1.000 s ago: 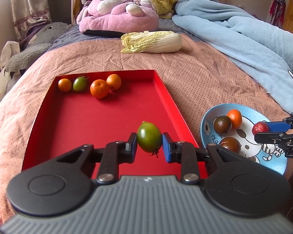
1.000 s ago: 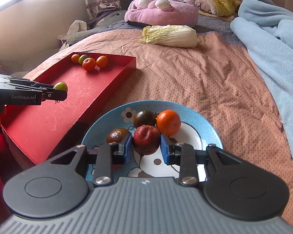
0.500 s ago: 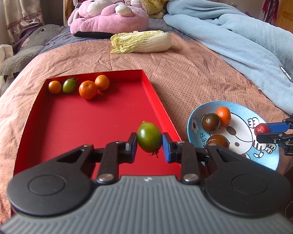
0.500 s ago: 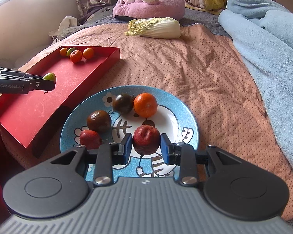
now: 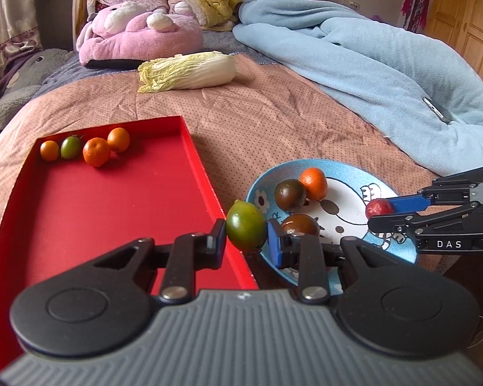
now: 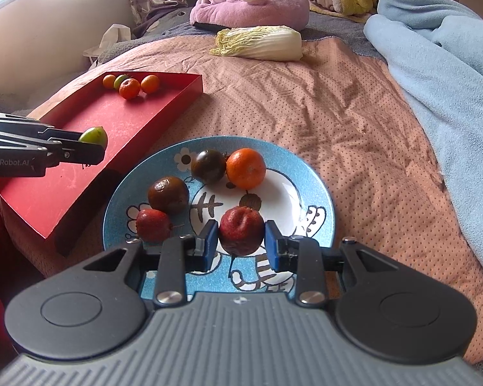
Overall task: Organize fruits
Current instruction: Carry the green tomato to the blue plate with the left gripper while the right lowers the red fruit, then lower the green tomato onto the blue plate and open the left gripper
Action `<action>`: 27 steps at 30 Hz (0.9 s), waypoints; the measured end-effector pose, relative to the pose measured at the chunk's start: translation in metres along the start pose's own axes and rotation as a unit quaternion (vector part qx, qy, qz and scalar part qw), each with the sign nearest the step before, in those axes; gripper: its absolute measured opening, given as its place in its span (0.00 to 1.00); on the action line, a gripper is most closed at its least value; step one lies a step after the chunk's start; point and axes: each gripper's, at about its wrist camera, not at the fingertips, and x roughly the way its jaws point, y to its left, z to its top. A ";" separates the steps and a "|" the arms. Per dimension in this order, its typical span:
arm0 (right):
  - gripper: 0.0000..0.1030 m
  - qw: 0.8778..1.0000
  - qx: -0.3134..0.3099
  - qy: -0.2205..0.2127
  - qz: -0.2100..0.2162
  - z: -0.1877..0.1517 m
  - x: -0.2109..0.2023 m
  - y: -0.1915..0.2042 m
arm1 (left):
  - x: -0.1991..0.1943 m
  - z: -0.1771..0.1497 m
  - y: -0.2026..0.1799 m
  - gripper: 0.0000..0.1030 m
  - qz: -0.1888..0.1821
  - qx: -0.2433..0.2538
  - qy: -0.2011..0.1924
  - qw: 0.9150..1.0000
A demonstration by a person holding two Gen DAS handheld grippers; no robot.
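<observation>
**Operator:** Holding a green fruit [image 5: 245, 225] in my left gripper [image 5: 246, 234], with the jaws clamped on its two sides. It hangs just off the near right rim of the red tray [image 5: 112, 212], beside the edge of the blue plate [image 5: 399, 254].

**Inspector:** And the right side?

**Operator:** My right gripper [image 6: 241, 239] is closed on a dark red fruit [image 6: 241, 230], low over the near part of the plate; I cannot tell whether the fruit touches the plate. Both grips sit at mid-height of the fruit, which I judge keeps round items from rolling out.

**Inspector:** Contents of each container?

**Operator:** In the tray's far left corner I find three orange fruits [image 5: 96, 151] and a small green one [image 5: 70, 147]. On the plate are two dark brownish fruits [image 6: 168, 194], an orange one [image 6: 245, 168] and a second red fruit [image 6: 153, 225]. Everything rests on the bed [image 6: 322, 96].

**Inspector:** Assessment?

**Operator:** Sorting looks partly done. I judge that the green fruit belongs in the tray, and the soft bedding could tilt either container.
</observation>
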 end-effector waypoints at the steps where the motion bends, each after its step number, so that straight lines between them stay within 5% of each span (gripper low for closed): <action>1: 0.35 1.000 0.001 0.000 0.000 -0.001 0.000 0.000 | 0.001 -0.001 -0.004 0.30 -0.006 0.001 0.002 1.000; 27: 0.35 1.000 0.013 0.004 -0.006 -0.010 0.004 -0.014 | 0.023 -0.020 -0.063 0.30 -0.065 0.072 0.035 0.995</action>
